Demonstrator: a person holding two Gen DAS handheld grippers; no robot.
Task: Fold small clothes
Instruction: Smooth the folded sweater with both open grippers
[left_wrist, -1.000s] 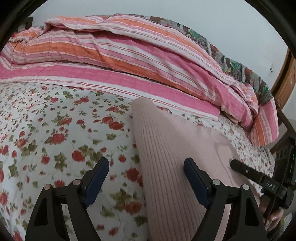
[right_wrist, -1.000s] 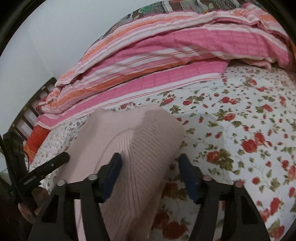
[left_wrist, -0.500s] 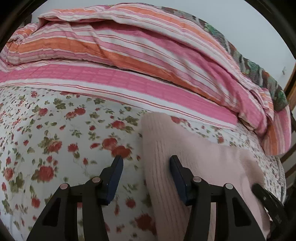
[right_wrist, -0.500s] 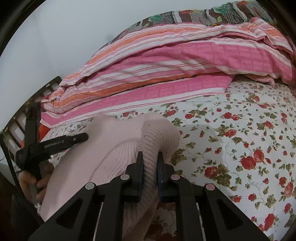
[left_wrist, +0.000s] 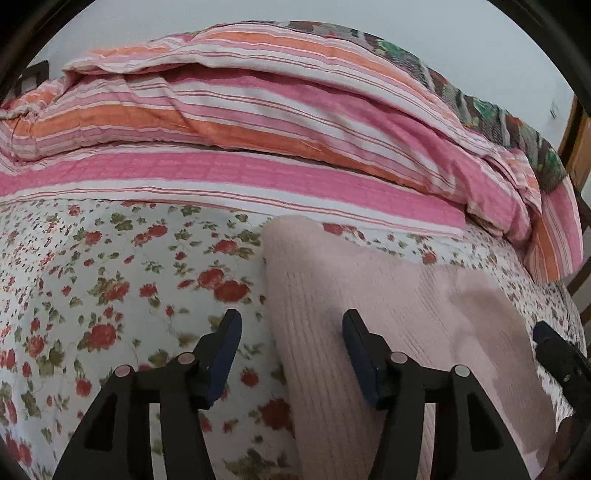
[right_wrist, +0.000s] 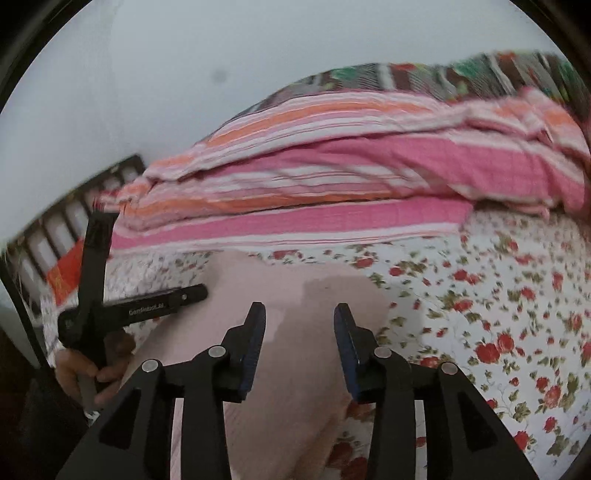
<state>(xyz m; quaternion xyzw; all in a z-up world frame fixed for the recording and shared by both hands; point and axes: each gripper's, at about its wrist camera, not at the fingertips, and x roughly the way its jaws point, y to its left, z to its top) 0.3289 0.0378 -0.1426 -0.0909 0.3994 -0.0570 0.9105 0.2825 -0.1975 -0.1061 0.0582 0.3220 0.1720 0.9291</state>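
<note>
Centrally, a pale pink ribbed knit garment (left_wrist: 388, 314) lay flat on the flower-printed bedsheet (left_wrist: 110, 280), its far edge close to a heap of pink, orange and white striped bedding (left_wrist: 258, 140) that ran across the far side of the bed. From the left wrist view, the left gripper (left_wrist: 291, 325) stood over the garment's left border: its right finger was above the knit, its left finger above bare sheet, and the jaws had just been opening, parted with the fabric edge below the gap and neither pad pressing on it. From the right wrist view, the right gripper (right_wrist: 299, 317) hovered over the garment (right_wrist: 295, 295), which showed a darker patch (right_wrist: 332, 295) near its far right corner; its jaws had likewise just been opening and stood apart, with nothing clamped between them. At the left of that view the other gripper (right_wrist: 147, 306) appeared, gripped by a person's hand (right_wrist: 92, 365), with dark bed-frame slats (right_wrist: 55, 229) against the wall (right_wrist: 258, 55) beyond.
</note>
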